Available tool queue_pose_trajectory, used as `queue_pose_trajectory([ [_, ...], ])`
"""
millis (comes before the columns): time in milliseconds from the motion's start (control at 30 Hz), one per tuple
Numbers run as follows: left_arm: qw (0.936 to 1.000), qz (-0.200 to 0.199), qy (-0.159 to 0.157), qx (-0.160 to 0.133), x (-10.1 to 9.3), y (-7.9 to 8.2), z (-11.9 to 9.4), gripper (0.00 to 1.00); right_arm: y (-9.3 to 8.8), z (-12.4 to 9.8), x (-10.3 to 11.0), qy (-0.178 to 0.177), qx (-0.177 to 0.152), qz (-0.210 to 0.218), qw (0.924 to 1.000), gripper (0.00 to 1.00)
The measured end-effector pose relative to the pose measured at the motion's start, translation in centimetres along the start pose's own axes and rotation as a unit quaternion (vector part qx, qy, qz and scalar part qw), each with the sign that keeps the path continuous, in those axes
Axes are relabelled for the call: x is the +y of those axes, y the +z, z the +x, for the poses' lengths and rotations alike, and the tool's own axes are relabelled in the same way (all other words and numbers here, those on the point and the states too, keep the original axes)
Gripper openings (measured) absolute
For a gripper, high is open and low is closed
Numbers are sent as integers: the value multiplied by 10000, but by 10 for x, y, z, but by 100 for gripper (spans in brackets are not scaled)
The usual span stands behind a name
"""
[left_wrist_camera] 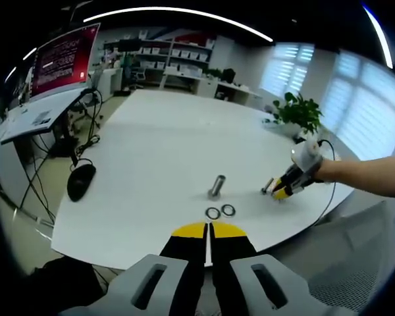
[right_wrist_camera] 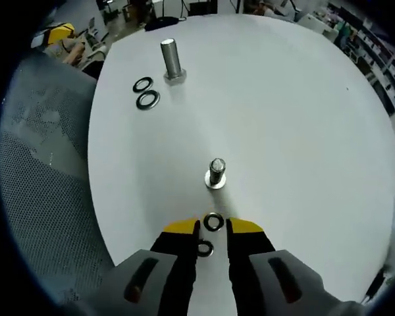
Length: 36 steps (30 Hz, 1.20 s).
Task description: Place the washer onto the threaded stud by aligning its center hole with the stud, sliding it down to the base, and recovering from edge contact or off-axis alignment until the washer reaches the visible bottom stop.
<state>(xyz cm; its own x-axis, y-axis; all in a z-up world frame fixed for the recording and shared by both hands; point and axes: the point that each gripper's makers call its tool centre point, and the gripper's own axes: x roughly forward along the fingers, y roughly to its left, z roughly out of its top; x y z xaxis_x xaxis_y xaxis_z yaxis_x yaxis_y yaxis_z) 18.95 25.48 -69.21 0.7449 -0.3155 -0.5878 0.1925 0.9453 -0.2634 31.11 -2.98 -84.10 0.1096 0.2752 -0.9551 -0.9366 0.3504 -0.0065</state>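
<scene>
Fingertips (right_wrist_camera: pixel 182 227) flanking washer (right_wrist_camera: pixel 213 222), untouched

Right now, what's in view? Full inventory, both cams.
Table: one, white, round-edged, carries all the parts.
Far stud: one, grey metal, upright, away from the right claw.
Near stud: one, grey metal, upright, just ahead of the right claw.
Far washers: two, dark rings, flat beside the far stud.
Near washers: two, dark rings, one between the right claw's tips, one further back between its jaws.
Mouse: one, black, table's edge.
Monitor: one, red screen, side desk.
Plant: one, green, by the window.
Left claw: yellow-tipped, shut.
Right claw: yellow-tipped, open.
</scene>
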Motion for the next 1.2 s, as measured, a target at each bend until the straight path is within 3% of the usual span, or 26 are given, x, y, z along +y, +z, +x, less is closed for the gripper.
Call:
queue_pose_trajectory([
  [567, 10000, -9, 5, -2, 0, 0, 0, 0, 0, -2, -2, -108, -34, -71, 9999, 14],
  [1200, 10000, 16, -6, 12, -1, -1, 0, 0, 23, -46, -4, -228, -727, 204, 9969, 14],
])
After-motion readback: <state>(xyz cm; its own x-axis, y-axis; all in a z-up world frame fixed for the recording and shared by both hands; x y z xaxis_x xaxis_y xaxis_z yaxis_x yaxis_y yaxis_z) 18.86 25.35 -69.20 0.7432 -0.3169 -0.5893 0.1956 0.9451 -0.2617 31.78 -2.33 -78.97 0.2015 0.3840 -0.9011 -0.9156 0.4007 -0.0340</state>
